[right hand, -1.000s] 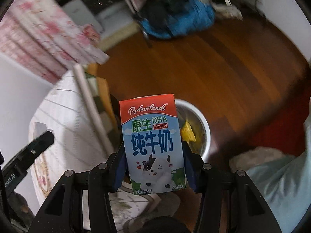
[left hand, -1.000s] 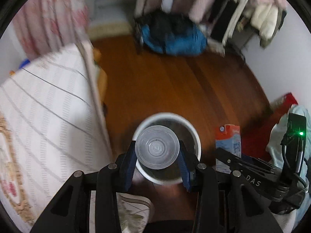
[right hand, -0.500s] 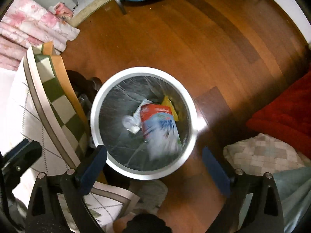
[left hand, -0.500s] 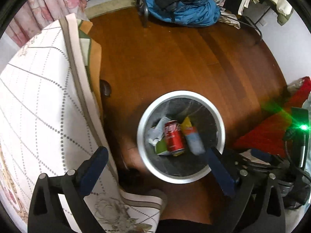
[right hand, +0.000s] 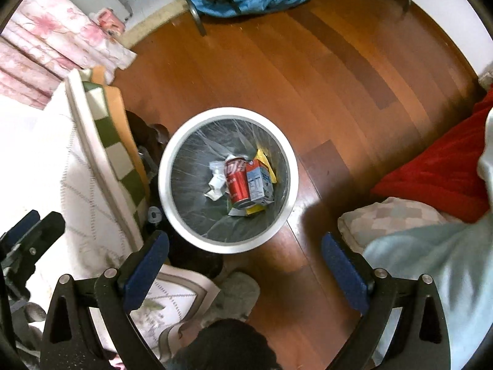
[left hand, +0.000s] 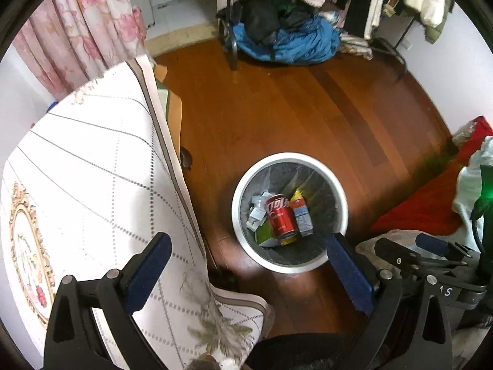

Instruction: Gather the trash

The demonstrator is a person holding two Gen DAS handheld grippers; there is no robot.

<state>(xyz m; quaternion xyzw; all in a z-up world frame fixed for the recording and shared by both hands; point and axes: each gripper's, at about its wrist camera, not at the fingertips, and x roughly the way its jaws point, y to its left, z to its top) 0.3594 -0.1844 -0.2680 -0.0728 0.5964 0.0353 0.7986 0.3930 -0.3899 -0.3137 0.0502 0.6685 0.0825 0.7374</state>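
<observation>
Dropped milk carton (right hand: 259,183) now lies beside red can (right hand: 237,182), label unreadable.

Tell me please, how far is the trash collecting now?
Done: the milk carton, a red can and crumpled paper lie inside the white bin. In hand: nothing; the left tool and right tool both stand open and empty above the bin, their jaws having just been opening. Left: no loose trash shows on the wooden floor in view.
</observation>
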